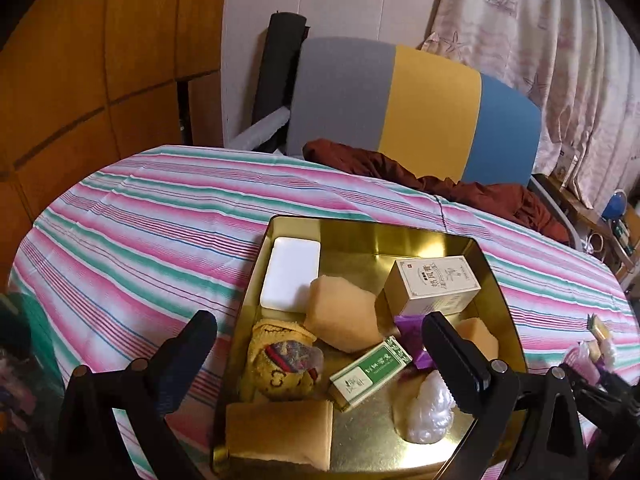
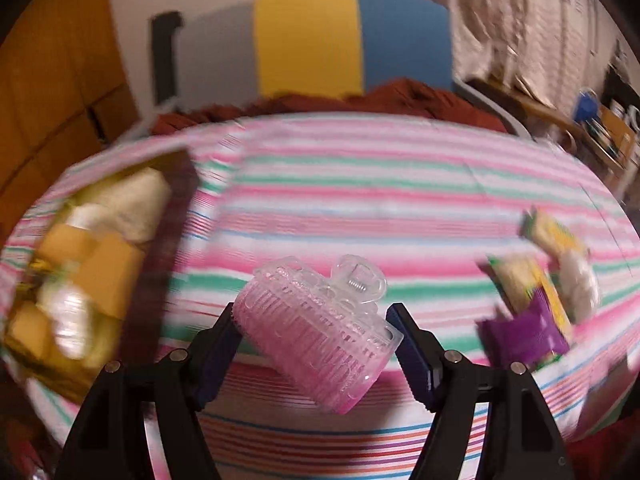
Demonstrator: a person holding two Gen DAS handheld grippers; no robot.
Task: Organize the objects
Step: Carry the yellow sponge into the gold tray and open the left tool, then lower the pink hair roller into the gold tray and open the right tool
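Right gripper [image 2: 316,334] pinches pink hair roller clip [image 2: 320,328] above striped cloth [image 2: 360,184] | left gripper [image 1: 320,344] spread, empty, over gold tin [image 1: 496,280] | risk: your diagonal hold may slip.

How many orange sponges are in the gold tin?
3. One orange sponge block sits mid-tin beside the white soap dish, a smaller one lies behind the left tool's right finger, and a flat one lies at the near edge. More may be hidden.
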